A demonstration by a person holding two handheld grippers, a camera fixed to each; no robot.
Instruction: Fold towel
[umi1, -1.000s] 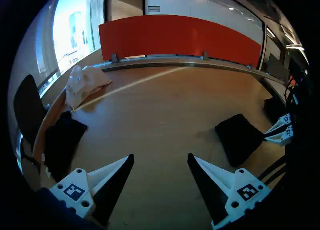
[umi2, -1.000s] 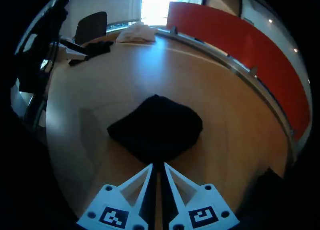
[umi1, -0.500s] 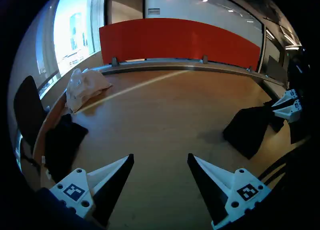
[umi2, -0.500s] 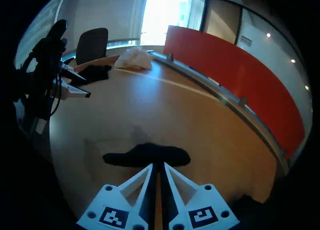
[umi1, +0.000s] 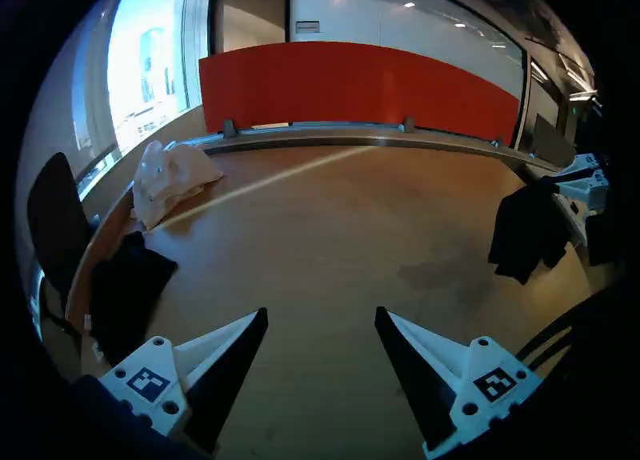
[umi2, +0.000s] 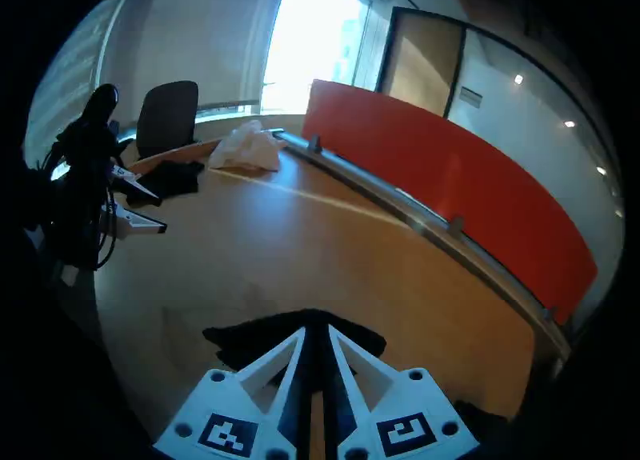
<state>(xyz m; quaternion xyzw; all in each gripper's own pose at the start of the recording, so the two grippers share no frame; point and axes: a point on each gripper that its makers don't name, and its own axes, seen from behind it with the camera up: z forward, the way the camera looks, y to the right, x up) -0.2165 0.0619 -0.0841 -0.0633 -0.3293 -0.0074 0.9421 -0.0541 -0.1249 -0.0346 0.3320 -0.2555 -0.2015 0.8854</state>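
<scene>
A black towel (umi1: 526,230) hangs off the wooden table (umi1: 336,220) at the right of the left gripper view, pinched at its top by my right gripper (umi1: 572,180). In the right gripper view the right gripper (umi2: 316,334) is shut on the towel (umi2: 248,338), whose dark cloth spreads to both sides of the closed fingers. My left gripper (umi1: 320,318) stands open low over the bare tabletop with nothing between its fingers. It also appears far left in the right gripper view as the left gripper (umi2: 158,214), held by a dark hand-held unit.
A crumpled white cloth (umi1: 168,176) lies at the table's far left corner, with another black cloth (umi1: 124,288) nearer along the left edge. A black chair (umi1: 54,220) stands beyond that edge. A red partition (umi1: 360,84) lines the far side.
The right gripper has lifted the black towel off the table; it lay flat a second ago and now hangs, farther right and higher. The left gripper has stayed put.
</scene>
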